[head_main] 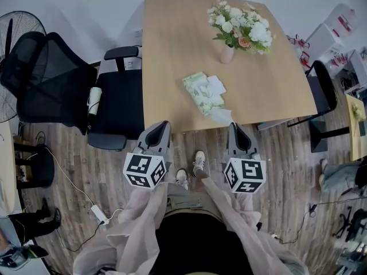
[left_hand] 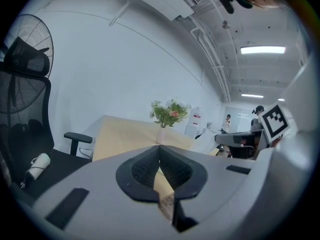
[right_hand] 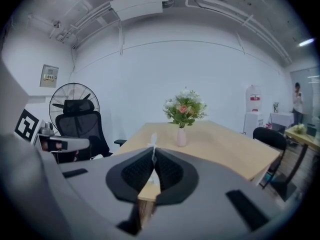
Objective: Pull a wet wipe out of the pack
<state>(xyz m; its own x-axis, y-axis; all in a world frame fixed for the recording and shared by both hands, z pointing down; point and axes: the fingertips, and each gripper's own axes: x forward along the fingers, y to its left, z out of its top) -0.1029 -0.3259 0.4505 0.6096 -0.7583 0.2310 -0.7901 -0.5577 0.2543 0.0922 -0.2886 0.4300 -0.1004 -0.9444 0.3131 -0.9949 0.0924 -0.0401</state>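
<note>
Table (head_main: 172, 50), one wipe pack (head_main: 202, 93), two hand-held grippers (head_main: 165, 123) (head_main: 233, 125), right pinching one wipe (head_main: 220, 116)

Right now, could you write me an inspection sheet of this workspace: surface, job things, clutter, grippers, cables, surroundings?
Surface: wooden table.
Job's things: pack lies near the table's near edge; a wipe reaches from it to the right gripper.
Clutter: flowers in a vase, farther back on the table.
Grippers: right gripper shut on the wipe; left gripper shut, nothing in it, at the table's edge.
Cables: white cable on the floor at left; dark cable at right.
Surroundings: black chair, fan, second chair, wood floor.
</note>
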